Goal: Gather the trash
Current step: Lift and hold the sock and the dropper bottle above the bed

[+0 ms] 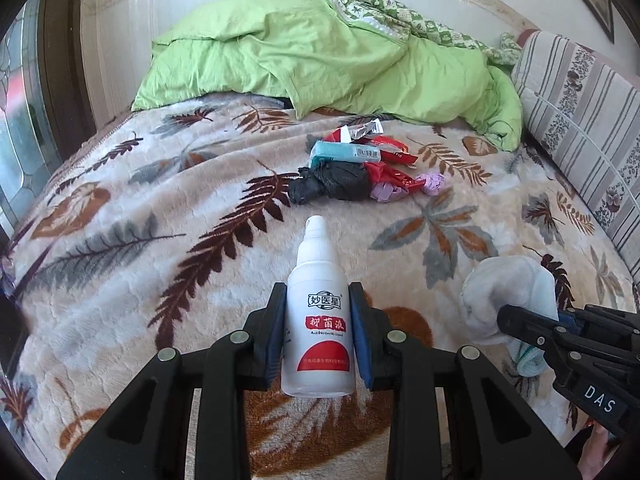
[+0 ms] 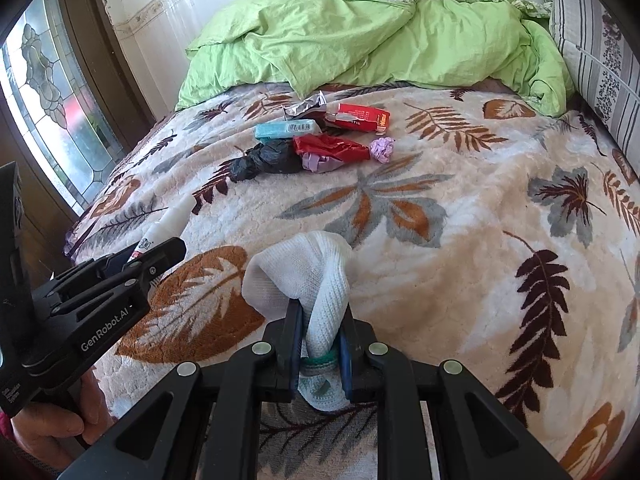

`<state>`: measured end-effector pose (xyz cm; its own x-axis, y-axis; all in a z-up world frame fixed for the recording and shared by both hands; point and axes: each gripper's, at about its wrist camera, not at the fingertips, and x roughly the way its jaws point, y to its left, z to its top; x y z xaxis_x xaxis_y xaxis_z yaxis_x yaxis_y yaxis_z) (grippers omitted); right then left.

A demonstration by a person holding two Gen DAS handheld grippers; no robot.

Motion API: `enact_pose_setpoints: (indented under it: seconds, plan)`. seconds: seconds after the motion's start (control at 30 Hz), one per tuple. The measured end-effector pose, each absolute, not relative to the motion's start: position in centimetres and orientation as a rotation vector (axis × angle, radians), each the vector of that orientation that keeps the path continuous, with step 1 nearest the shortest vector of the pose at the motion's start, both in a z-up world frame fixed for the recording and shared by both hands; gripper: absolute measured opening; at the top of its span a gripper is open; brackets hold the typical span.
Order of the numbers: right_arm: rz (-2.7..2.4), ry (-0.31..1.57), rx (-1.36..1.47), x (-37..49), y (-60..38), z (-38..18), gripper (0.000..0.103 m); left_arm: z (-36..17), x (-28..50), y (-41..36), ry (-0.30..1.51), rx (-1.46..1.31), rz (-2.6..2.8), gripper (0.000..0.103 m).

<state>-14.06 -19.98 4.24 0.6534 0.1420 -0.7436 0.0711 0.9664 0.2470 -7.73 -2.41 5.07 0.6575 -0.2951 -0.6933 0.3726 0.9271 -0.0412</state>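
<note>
My left gripper (image 1: 318, 300) is shut on a white spray bottle (image 1: 318, 320) with a red label, held above the leaf-patterned blanket (image 1: 160, 220). My right gripper (image 2: 320, 316) is shut on a white sock (image 2: 316, 276) with a green band, also held over the blanket. A pile of trash lies further up the bed: a black bag (image 1: 332, 186), a light blue pack (image 1: 346, 152), red wrappers (image 1: 394, 174), a silver wrapper (image 1: 362, 132) and purple crumpled paper (image 1: 430, 182). In the right wrist view the pile shows as the black bag (image 2: 268, 160), a red box (image 2: 358, 116) and the blue pack (image 2: 286, 128).
A crumpled green duvet (image 1: 320, 56) fills the head of the bed. A striped cushion (image 1: 580, 120) lines the right side. A stained-glass window (image 2: 52, 92) and a dark wooden frame stand on the left. A person's hand (image 2: 52, 424) holds the left gripper's handle.
</note>
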Motion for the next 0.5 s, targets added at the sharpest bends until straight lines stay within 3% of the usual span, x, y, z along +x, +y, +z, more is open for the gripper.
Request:
enact_pose_setpoints:
  seconds: [0.5]
  plan:
    - [0.027, 0.861, 0.251, -13.98, -19.99, 4.19, 0.016, 5.19, -8.09, -2.61, 0.758, 0.123, -0.395, 0.029]
